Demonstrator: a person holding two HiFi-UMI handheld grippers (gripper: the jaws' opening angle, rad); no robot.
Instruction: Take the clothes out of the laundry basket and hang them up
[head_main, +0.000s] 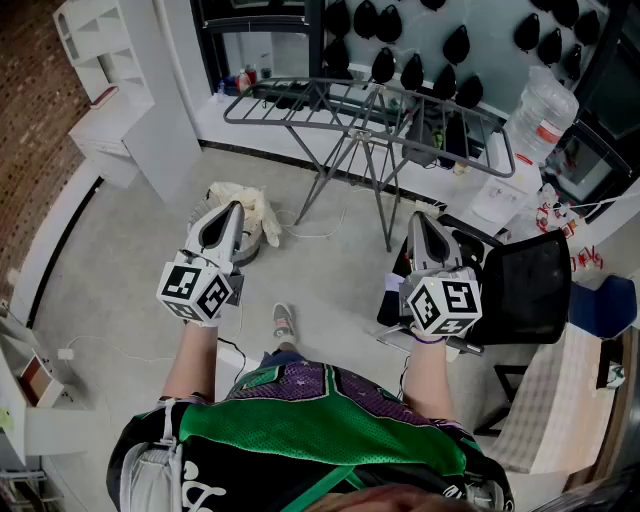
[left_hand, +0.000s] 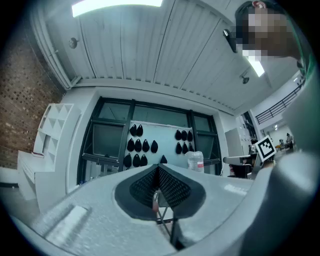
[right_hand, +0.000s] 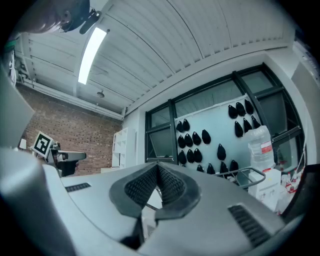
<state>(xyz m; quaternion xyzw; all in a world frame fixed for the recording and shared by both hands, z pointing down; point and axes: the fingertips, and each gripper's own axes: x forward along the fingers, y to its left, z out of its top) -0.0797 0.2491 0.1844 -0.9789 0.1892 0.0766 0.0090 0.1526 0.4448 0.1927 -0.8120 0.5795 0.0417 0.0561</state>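
Head view, cream clothes (head_main: 246, 202) in laundry basket (head_main: 262, 243), left gripper (head_main: 230, 212), right gripper (head_main: 420, 220), jaws closed, empty

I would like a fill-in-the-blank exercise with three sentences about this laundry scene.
1. The jaws of the left gripper and the right gripper are both ____.
2. The drying rack carries ____ clothes.
3. The cream clothes lie ahead of the ____ gripper.
Missing words: shut; no; left.
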